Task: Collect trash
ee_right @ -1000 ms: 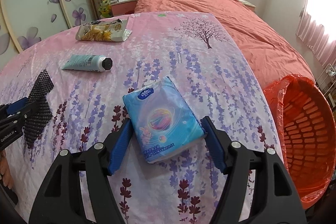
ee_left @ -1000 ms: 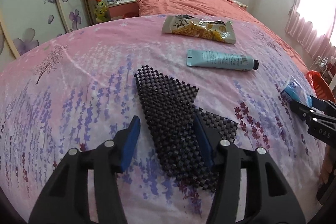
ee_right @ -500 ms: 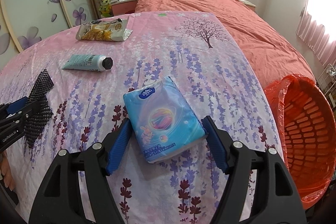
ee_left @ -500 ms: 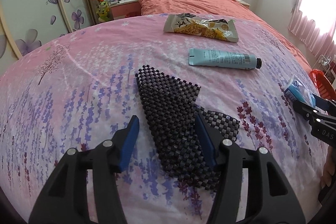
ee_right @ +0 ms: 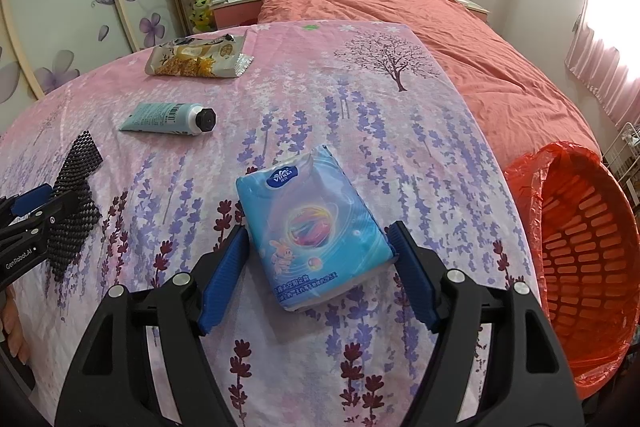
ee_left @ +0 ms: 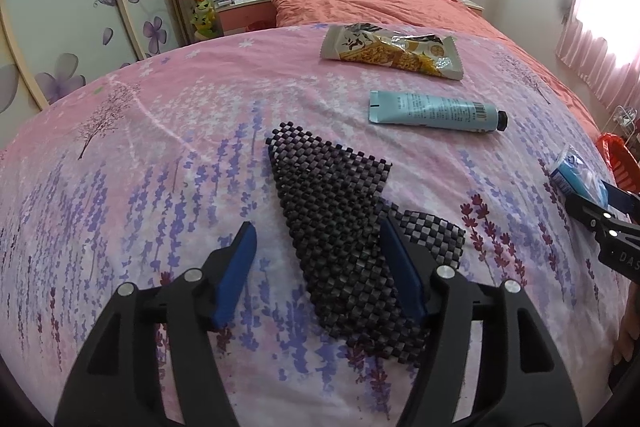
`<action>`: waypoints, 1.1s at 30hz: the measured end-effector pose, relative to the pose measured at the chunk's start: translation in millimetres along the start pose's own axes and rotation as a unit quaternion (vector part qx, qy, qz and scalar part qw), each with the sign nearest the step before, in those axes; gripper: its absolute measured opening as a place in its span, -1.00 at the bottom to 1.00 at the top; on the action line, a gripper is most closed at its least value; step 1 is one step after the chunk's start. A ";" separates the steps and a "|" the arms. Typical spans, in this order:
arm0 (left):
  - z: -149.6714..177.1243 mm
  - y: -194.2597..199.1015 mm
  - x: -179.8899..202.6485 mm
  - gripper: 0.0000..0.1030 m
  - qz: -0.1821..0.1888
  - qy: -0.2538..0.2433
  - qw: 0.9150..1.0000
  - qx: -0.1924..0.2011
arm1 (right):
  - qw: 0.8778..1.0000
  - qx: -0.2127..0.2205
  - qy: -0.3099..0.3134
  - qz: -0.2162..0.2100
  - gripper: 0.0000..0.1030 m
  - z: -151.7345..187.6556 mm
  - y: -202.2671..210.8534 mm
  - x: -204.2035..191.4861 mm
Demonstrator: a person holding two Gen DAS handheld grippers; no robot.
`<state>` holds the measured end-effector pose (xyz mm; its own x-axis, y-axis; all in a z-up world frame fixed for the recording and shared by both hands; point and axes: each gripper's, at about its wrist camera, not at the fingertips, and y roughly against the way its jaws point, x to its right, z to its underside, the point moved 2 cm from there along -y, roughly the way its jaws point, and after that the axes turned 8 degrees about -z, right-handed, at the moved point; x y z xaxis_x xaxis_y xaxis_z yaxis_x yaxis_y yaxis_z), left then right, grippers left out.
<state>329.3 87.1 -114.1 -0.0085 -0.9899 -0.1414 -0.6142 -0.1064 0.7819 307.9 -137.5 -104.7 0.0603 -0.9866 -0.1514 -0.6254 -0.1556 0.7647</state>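
Note:
A black mesh mat (ee_left: 332,211) lies flat on the flowered bedspread. My left gripper (ee_left: 316,231) hangs just over its near end, jaws opening. The right pad sits over the mat, the left pad stands clear over bare cloth. A blue tissue pack (ee_right: 308,223) lies between the pads of my right gripper (ee_right: 318,231), which is open, the pads close beside the pack's two sides. Farther up the bed lie a teal tube (ee_left: 432,111) with a black cap and a crumpled snack wrapper (ee_left: 392,53). An orange basket (ee_right: 580,239) lined with a red bag stands off the bed's right edge.
The bedspread (ee_right: 380,115) ends at the right, where the basket stands below it. An orange duvet (ee_right: 460,39) and pillows fill the far end. A wardrobe with flower panels (ee_left: 60,27) and a nightstand stand at the left and back.
The left jaws have spread wider over the mat. The right jaws stand slightly wider around the tissue pack. Neither hand has shifted, and the trash items lie where they were.

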 end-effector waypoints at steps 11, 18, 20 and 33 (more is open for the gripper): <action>0.5 0.4 0.0 0.26 0.000 0.001 1.000 0.000 | 1.000 0.000 0.000 0.000 0.40 -0.8 0.4 -0.1; 0.1 0.5 0.6 0.26 0.001 0.002 1.000 0.000 | 1.000 0.000 0.000 0.000 0.40 -0.9 0.2 -0.3; 0.1 0.5 0.5 0.26 0.001 0.002 1.000 -0.001 | 1.000 0.000 0.000 0.000 0.40 -1.2 0.5 0.0; 3.3 12.3 20.9 -0.73 0.021 -0.050 0.998 0.026 | 1.000 0.010 -0.014 -0.003 0.19 3.8 7.8 8.2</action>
<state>319.0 65.5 -109.4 -0.1116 -0.9788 -0.1715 -0.6523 -0.0580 0.7557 300.5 -146.6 -102.4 0.0421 -0.9840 -0.1731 -0.6407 -0.1596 0.7511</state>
